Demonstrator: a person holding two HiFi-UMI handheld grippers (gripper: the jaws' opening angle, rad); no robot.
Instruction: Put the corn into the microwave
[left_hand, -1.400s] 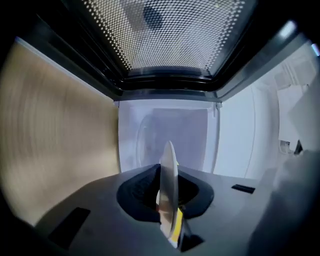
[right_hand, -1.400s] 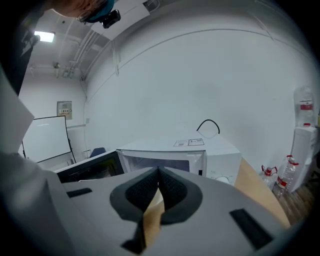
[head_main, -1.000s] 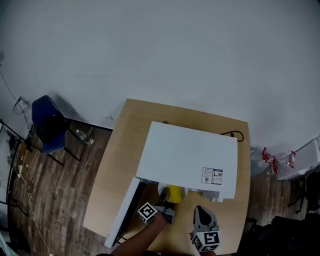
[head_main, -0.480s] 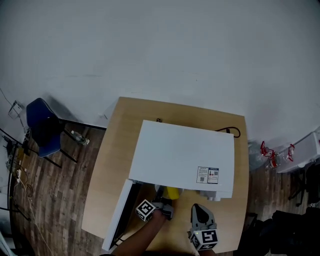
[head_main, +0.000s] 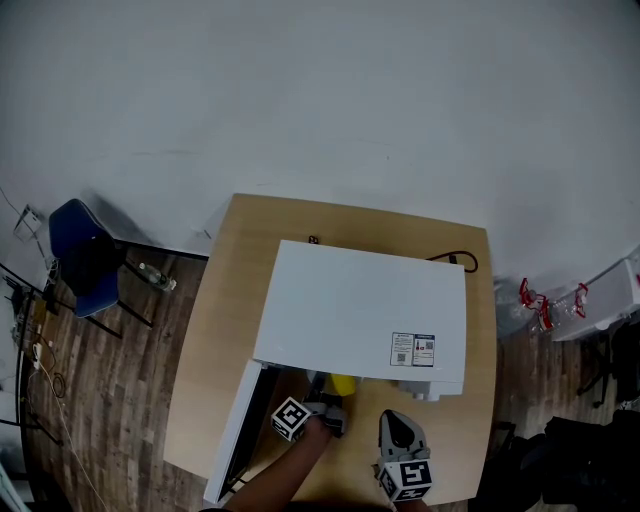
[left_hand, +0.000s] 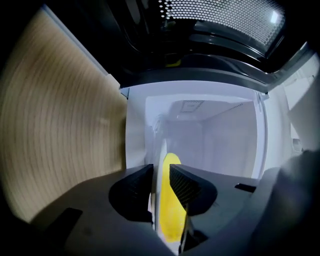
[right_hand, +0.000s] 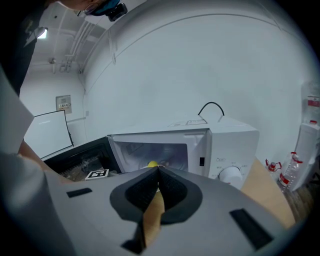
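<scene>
The yellow corn lies on a white plate inside the open white microwave. My left gripper reaches into the cavity; its jaws are opening, and the plate's rim stands between them with a thin gap on each side. In the head view a bit of the corn shows under the microwave's front edge, just ahead of the left gripper. My right gripper hovers in front of the microwave, shut and holding nothing. From the right gripper view the corn shows in the cavity.
The microwave door hangs open to the left over the wooden table. Its control knob sits on the right of the front. A black cable runs behind it. A blue chair stands off the table's left side.
The corn and plate have gone deeper under the microwave's front edge, so less yellow shows and the plate is hidden in the head view. The right gripper has stayed put.
</scene>
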